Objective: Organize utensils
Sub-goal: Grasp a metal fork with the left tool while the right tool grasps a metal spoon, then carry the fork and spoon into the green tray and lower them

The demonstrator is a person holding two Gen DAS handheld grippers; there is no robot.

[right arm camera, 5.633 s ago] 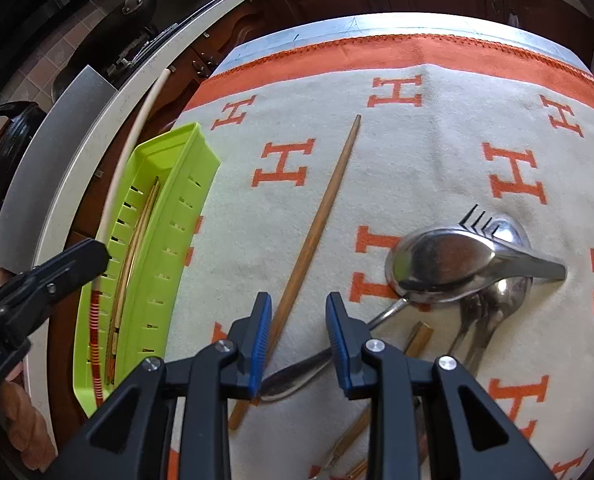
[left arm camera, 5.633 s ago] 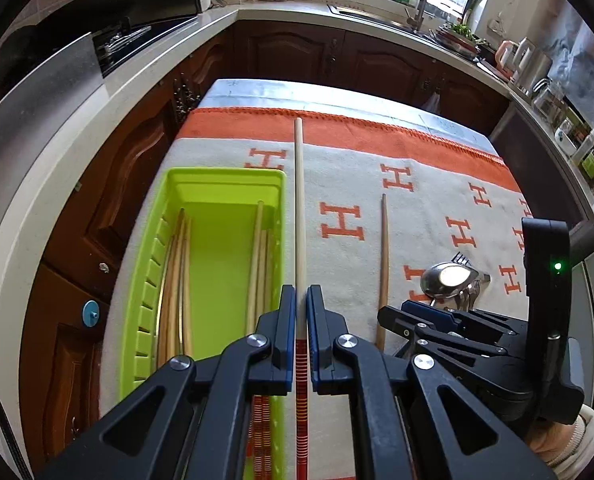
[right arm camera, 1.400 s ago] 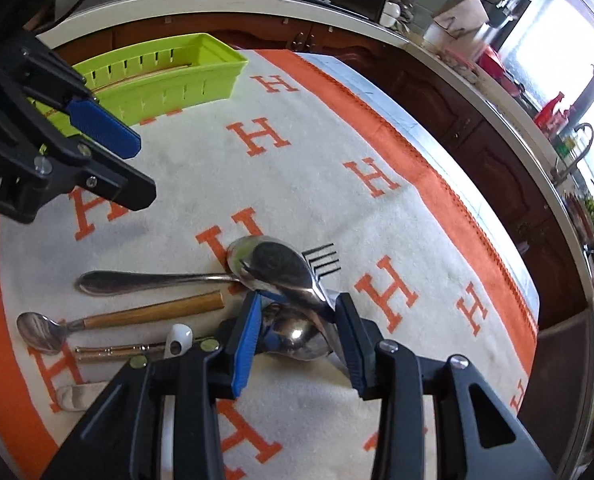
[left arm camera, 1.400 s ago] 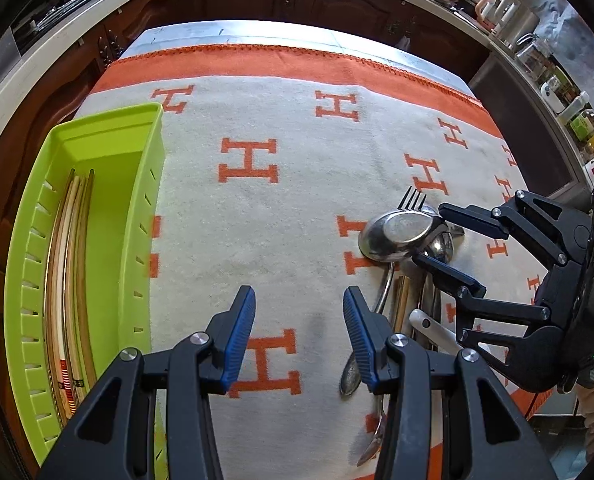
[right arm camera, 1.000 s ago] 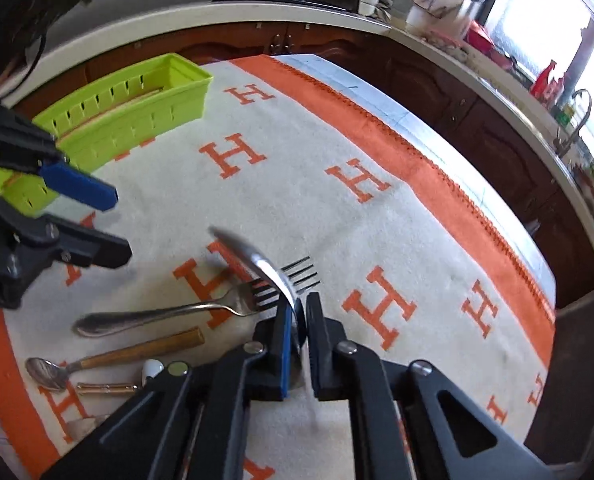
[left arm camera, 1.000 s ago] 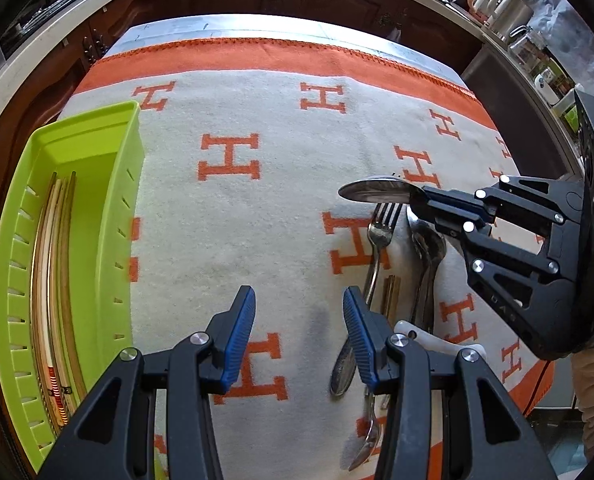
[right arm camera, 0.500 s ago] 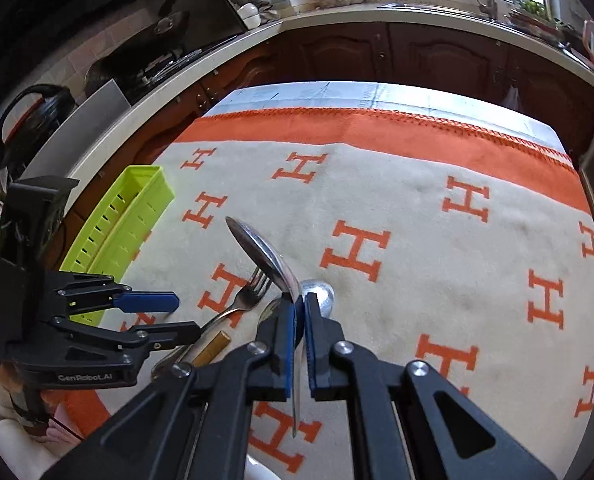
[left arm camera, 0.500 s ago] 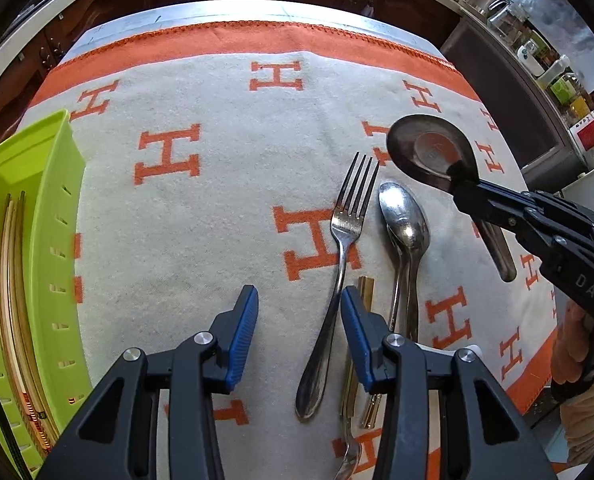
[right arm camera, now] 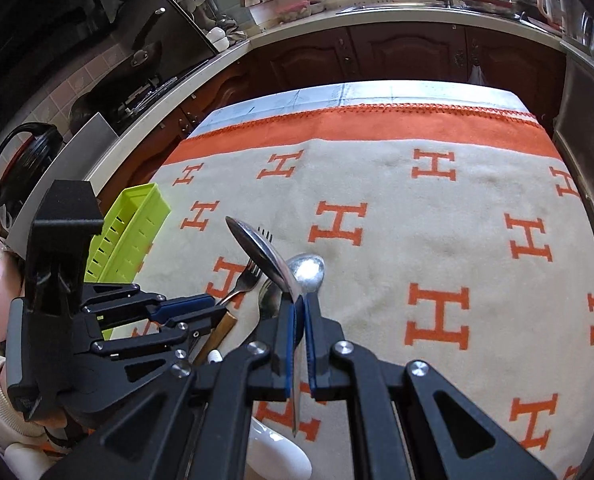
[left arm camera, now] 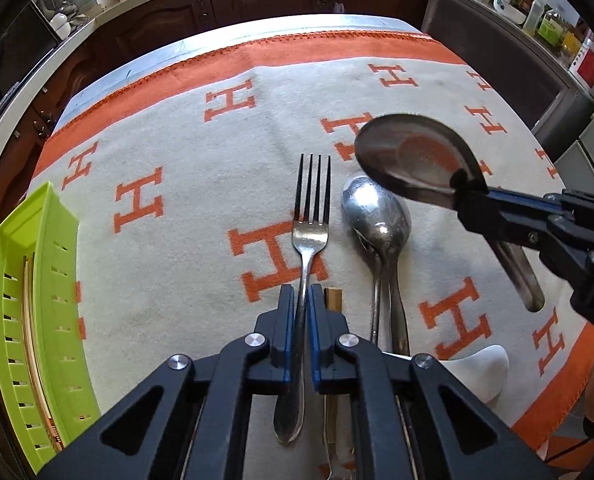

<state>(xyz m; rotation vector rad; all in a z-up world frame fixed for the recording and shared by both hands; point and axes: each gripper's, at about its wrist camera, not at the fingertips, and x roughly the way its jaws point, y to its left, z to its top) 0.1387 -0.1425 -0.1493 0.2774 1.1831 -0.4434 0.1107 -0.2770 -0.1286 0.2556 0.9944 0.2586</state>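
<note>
A steel fork [left arm camera: 311, 216] lies on the H-patterned cloth [left arm camera: 185, 264], tines pointing away. My left gripper [left arm camera: 301, 300] is closing its jaws on the fork's handle, and the blue pads press it from both sides. My right gripper [right arm camera: 299, 300] is shut on a large steel spoon [right arm camera: 257, 248], held above the cloth with its bowl tilted up to the left. The left wrist view shows that spoon [left arm camera: 413, 158] hanging over the right part of the cloth. At the left edge stands a green basket [left arm camera: 37, 300] holding chopsticks [left arm camera: 31, 340].
Two steel spoons [left arm camera: 377, 216] lie stacked right of the fork. A wooden handle [left arm camera: 333, 298] lies beside my left fingers, and a white ceramic spoon [left arm camera: 481, 368] sits near the front right. Dark cabinets and a counter [right arm camera: 377, 20] surround the table.
My left gripper moved right over the fork and shut on its handle. The right gripper lifted the large spoon off the pile and rolled it, carrying it to the right.
</note>
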